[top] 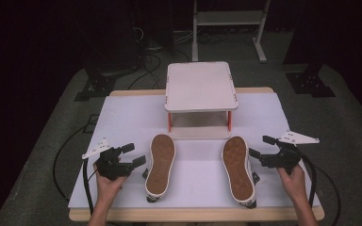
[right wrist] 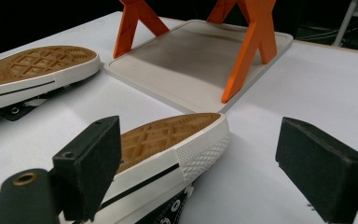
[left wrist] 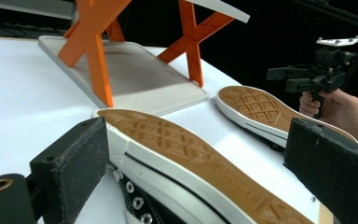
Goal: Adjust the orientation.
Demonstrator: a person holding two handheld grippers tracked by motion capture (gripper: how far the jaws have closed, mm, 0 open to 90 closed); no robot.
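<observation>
— Brown soles up: both shoes lie overturned on the table (top: 122,113), left shoe (top: 160,165) and right shoe (top: 238,168), before the small rack (top: 201,86).

— Yes. Left gripper (top: 133,154) and right gripper (top: 259,151) are wide open, holding nothing. I think each must next close on its shoe.

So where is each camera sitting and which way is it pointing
High view: above the person's side, looking forward and down on the table; both forearms and claws show.
Left gripper view: rides the left claw, looking across the left shoe.
Right gripper view: rides the right claw, facing the right shoe.
All share the orange-legged stand.
</observation>
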